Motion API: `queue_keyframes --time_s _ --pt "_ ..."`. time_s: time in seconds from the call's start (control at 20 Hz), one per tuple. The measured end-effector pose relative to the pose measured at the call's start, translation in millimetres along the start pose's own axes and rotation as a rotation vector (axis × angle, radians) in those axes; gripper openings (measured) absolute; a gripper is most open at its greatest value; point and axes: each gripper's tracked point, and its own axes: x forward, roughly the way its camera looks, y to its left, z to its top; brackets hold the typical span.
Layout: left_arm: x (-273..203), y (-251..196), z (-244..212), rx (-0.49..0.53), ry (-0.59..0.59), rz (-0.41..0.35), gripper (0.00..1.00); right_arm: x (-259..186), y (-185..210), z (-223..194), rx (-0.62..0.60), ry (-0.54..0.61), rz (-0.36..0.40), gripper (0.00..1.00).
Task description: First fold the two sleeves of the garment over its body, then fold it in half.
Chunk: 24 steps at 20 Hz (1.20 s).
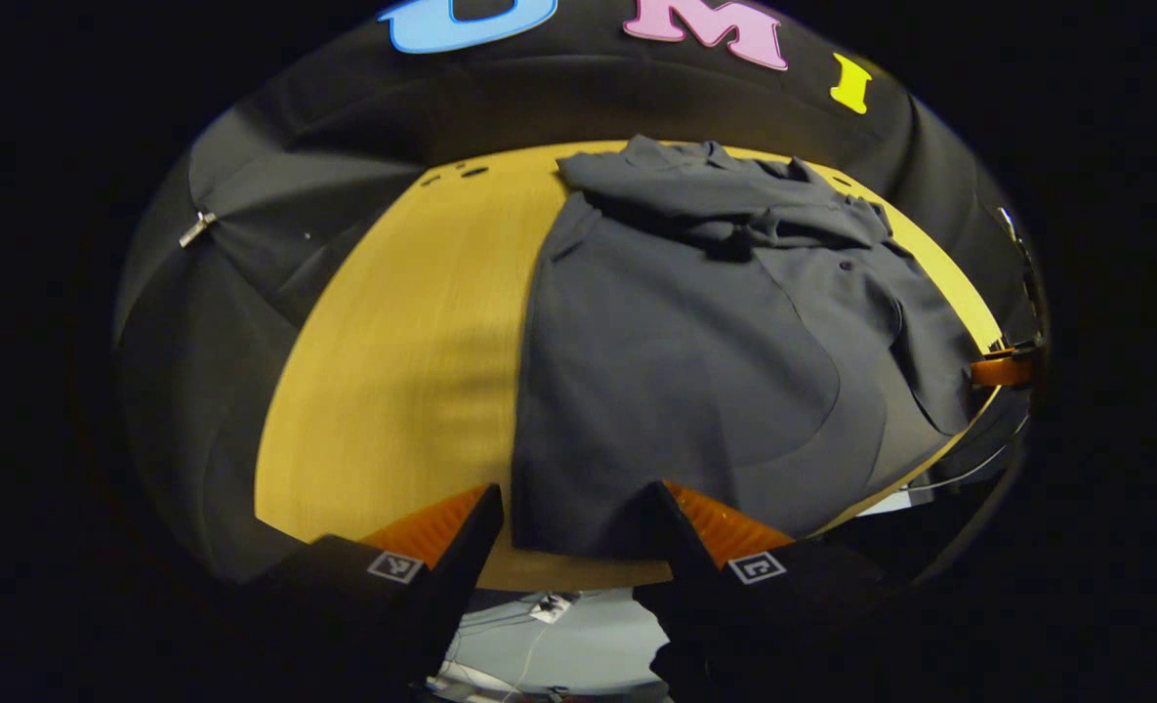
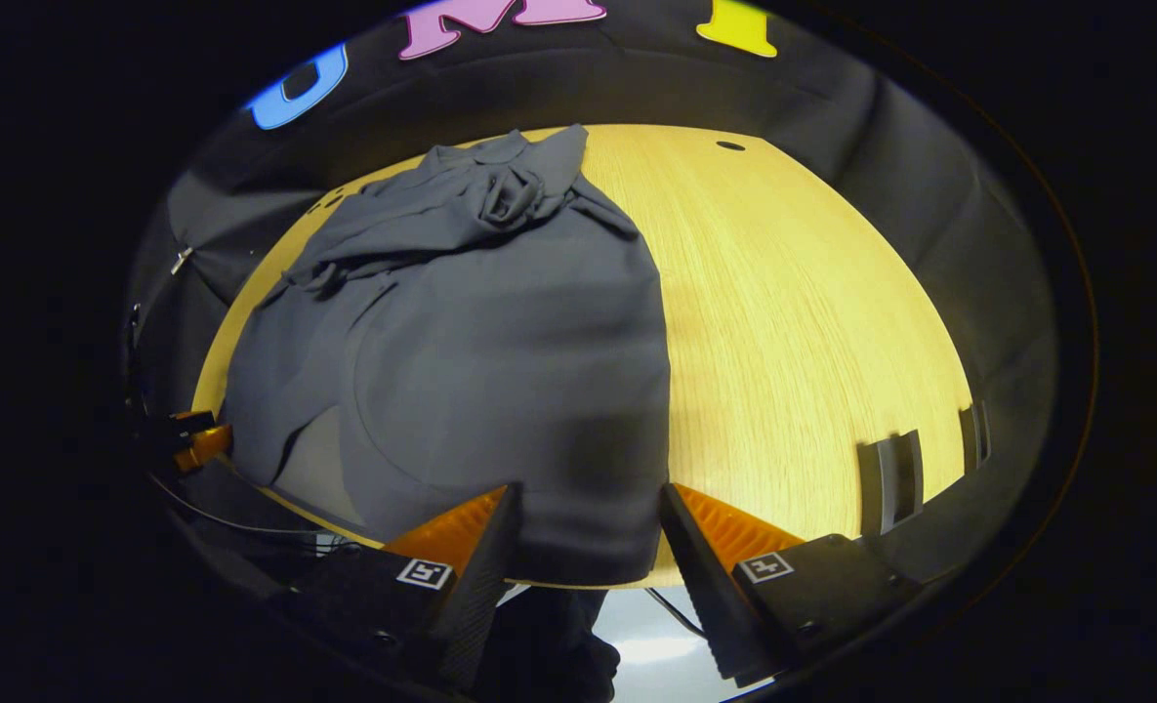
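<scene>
A dark grey garment (image 1: 695,351) lies flat on the yellow wooden table (image 1: 402,351), its hem at the near edge and its sleeves bunched across the far collar end (image 1: 734,200). My left gripper (image 1: 578,517) is open, its fingers standing either side of the hem's left corner. In the right gripper view the same garment (image 2: 480,351) covers the left half of the table (image 2: 793,322). My right gripper (image 2: 588,522) is open around the hem's right corner. The right gripper (image 1: 1003,369) shows far right in the left gripper view, and the left gripper (image 2: 192,439) far left in the right one.
Two dark clamps (image 2: 890,483) stick up at the table's near right edge. Small holes (image 2: 731,145) mark the far side of the tabletop. Bare wood lies to both sides of the garment. Pale floor with cables (image 1: 549,610) shows below the near edge.
</scene>
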Motion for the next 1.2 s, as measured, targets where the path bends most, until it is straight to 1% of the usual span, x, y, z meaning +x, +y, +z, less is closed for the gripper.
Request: queue_keyframes --time_s 0.05,0.1,0.15,0.2,0.25,0.3,0.35,0.4,0.5,0.7,0.8,0.95,1.05,1.2 --pt "-1 -3 -6 -0.017 0.014 -0.017 0.97 -1 0 1 -0.029 -0.015 -0.019 0.9" --pt "-1 -4 -4 -0.037 0.004 -0.023 0.94 -5 1 1 -0.05 -0.033 -0.021 0.89" --pt "-1 -6 -4 -0.044 0.006 -0.038 0.91 -1 6 -2 -0.052 -0.035 -0.007 0.91" --pt "2 -15 -2 -0.01 0.027 -0.081 0.82 1 16 -1 -0.063 -0.062 0.039 0.78" --pt "3 -29 2 0.019 0.022 -0.118 0.57 4 27 1 -0.052 -0.035 0.095 0.54" --pt "5 -31 6 0.035 0.043 -0.117 0.32 3 28 1 -0.021 -0.02 0.102 0.3" --pt "9 -34 12 0.05 0.038 -0.129 0.07 2 28 0 -0.002 0.005 0.122 0.06" --pt "7 -37 17 0.053 0.039 -0.139 0.06 -3 26 6 0.014 0.002 0.119 0.06" --pt "-1 -44 45 0.03 -0.017 -0.156 0.06 -13 29 33 0.053 -0.067 0.131 0.05" --pt "-34 -43 107 -0.03 -0.147 -0.158 0.06 -43 33 96 0.078 -0.224 0.166 0.05" --pt "-48 -39 140 -0.043 -0.21 -0.151 0.05 -58 34 127 0.082 -0.291 0.169 0.05" --pt "-59 -36 188 -0.073 -0.286 -0.157 0.06 -76 32 174 0.092 -0.39 0.176 0.05" --pt "-64 -35 221 -0.078 -0.358 -0.168 0.06 -85 30 204 0.107 -0.449 0.188 0.05" --pt "-59 -28 254 -0.072 -0.403 -0.154 0.05 -94 26 249 0.142 -0.521 0.211 0.05"
